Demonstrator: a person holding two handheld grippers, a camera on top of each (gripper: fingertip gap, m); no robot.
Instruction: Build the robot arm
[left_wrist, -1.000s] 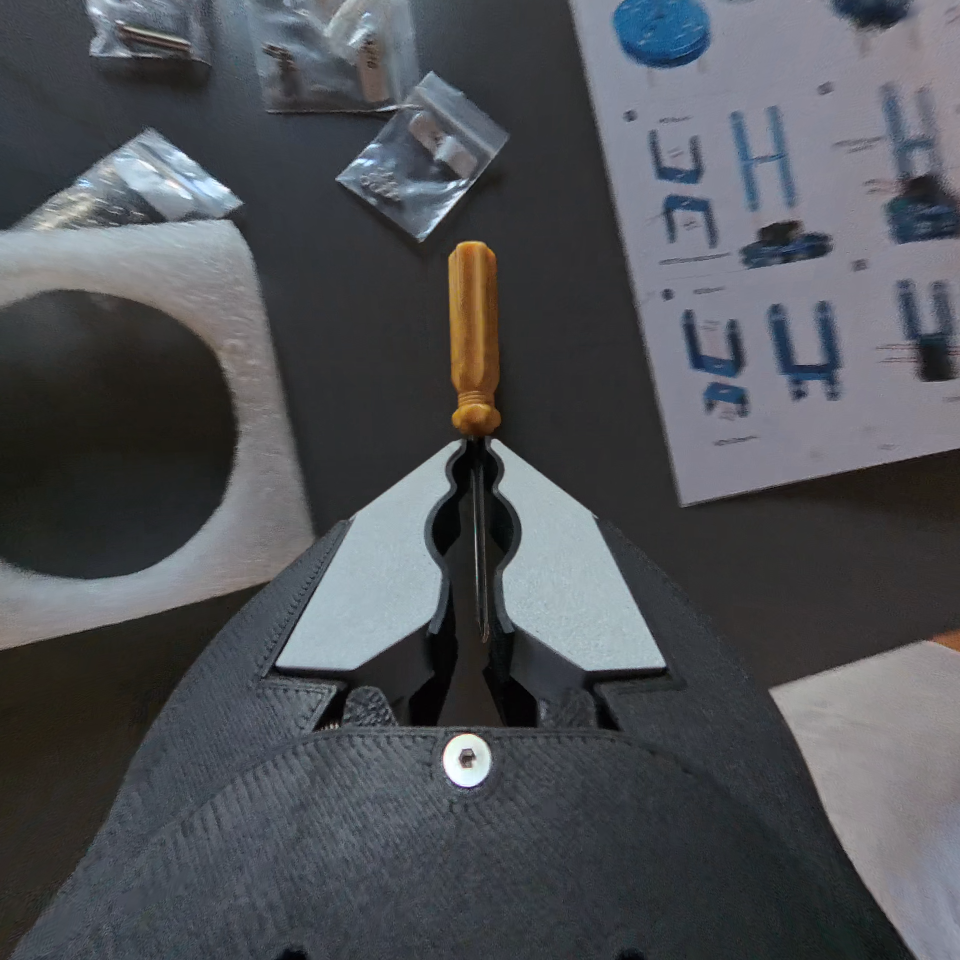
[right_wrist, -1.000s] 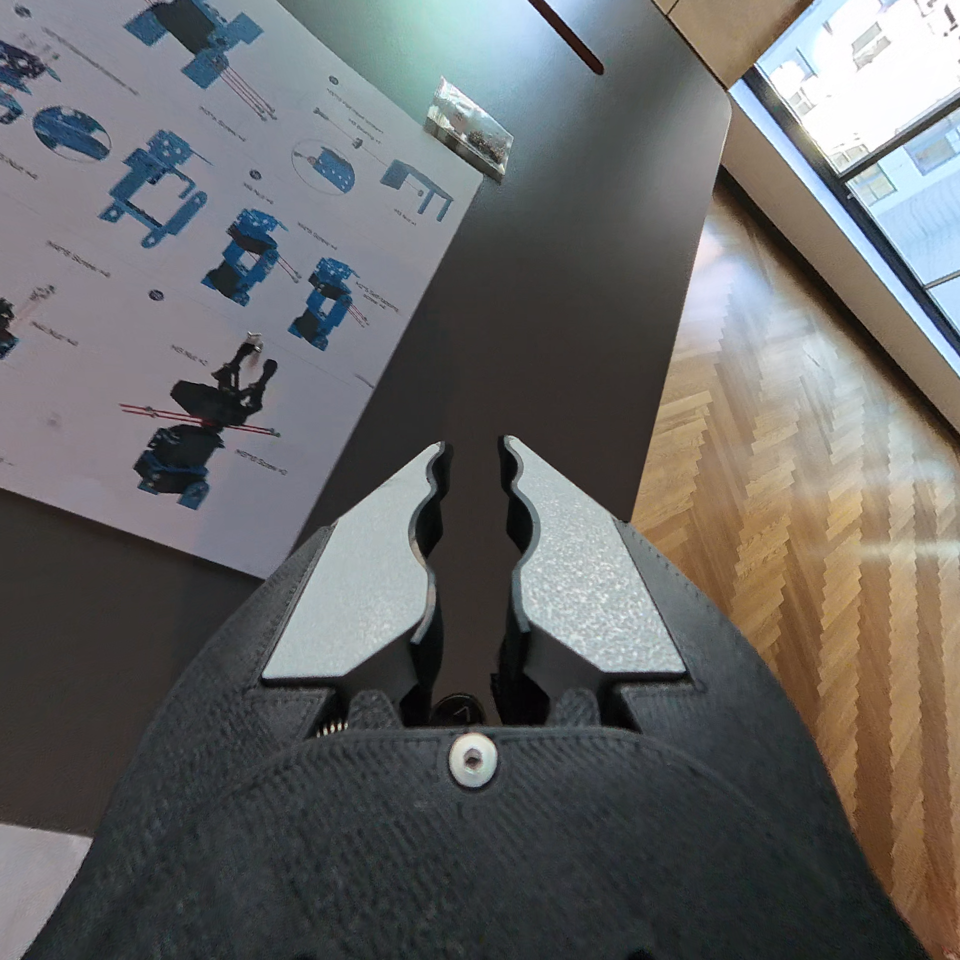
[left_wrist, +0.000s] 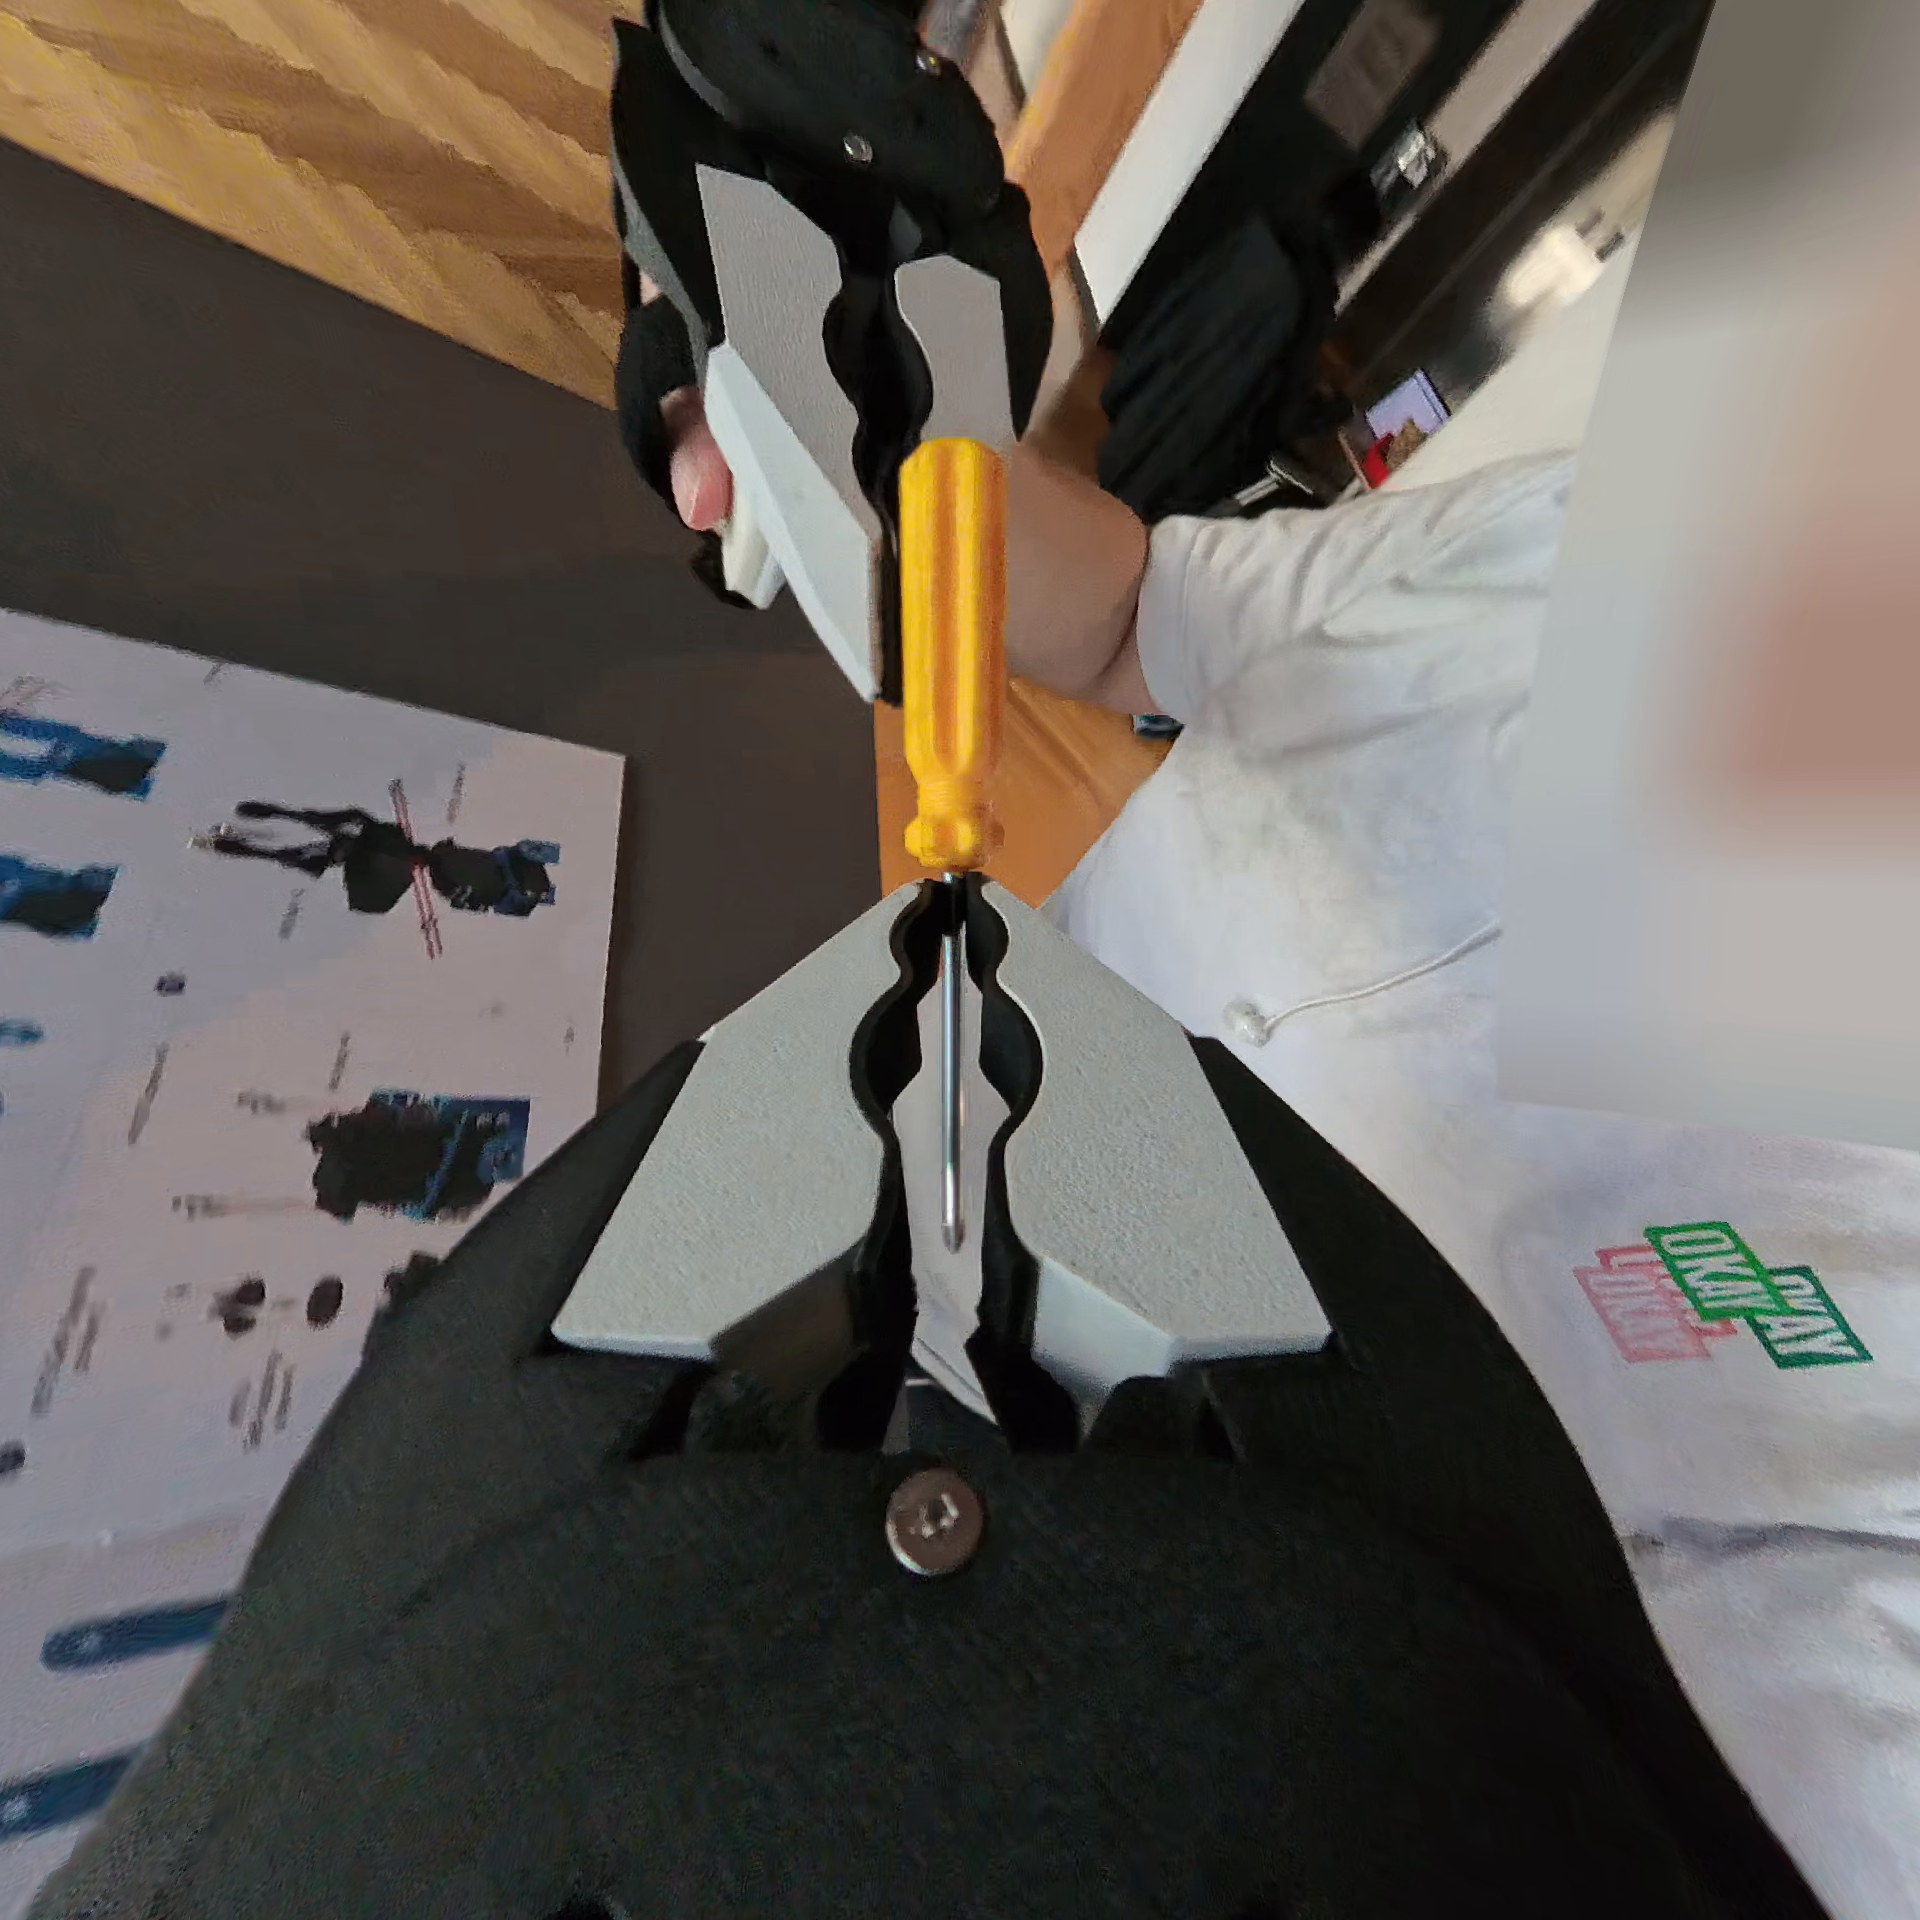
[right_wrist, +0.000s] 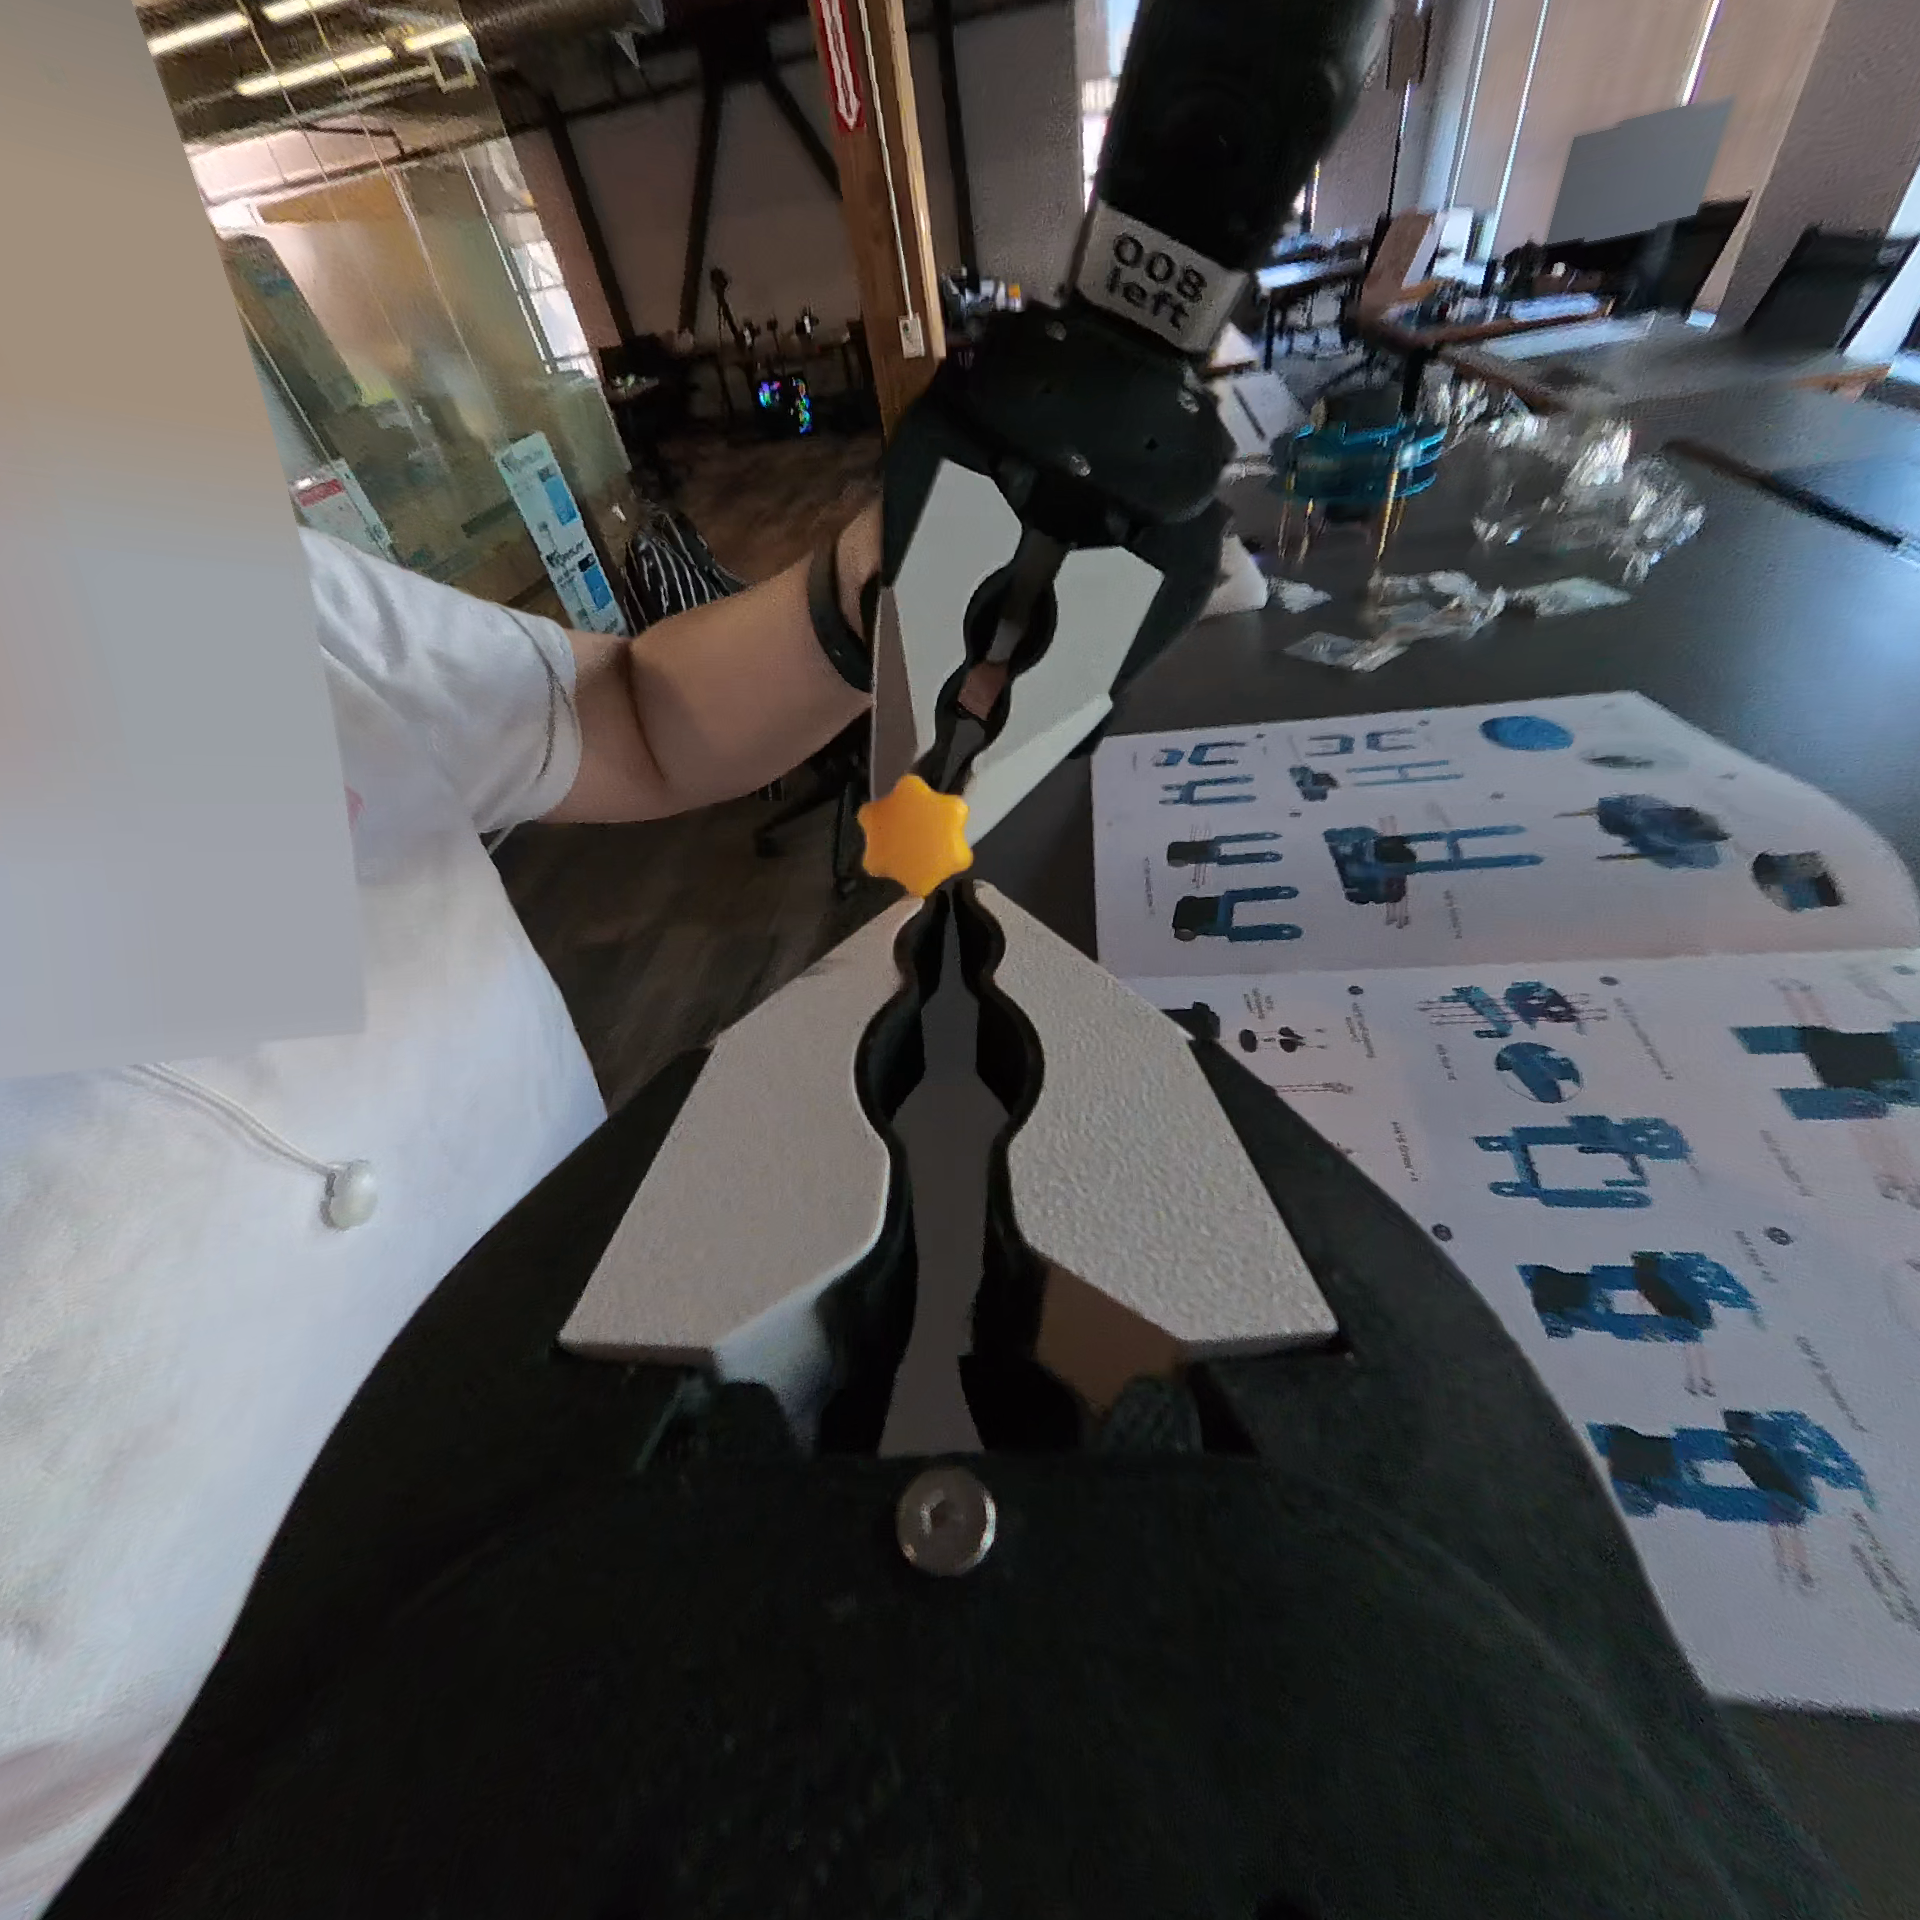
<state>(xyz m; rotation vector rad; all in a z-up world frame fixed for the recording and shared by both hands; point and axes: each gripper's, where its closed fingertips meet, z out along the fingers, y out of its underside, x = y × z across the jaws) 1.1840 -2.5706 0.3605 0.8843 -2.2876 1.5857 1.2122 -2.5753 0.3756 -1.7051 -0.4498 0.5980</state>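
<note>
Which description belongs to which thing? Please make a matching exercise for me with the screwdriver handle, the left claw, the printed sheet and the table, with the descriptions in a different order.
Things:
1. screwdriver handle
2. left claw
3. printed sheet
4. table

Descriptions:
A. shut on the metal shaft
B. dark surface
C. orange, pointing away from the claw that holds the tool
D. lies flat, with blue drawings

Pairs: 1-C, 2-A, 3-D, 4-B
</note>
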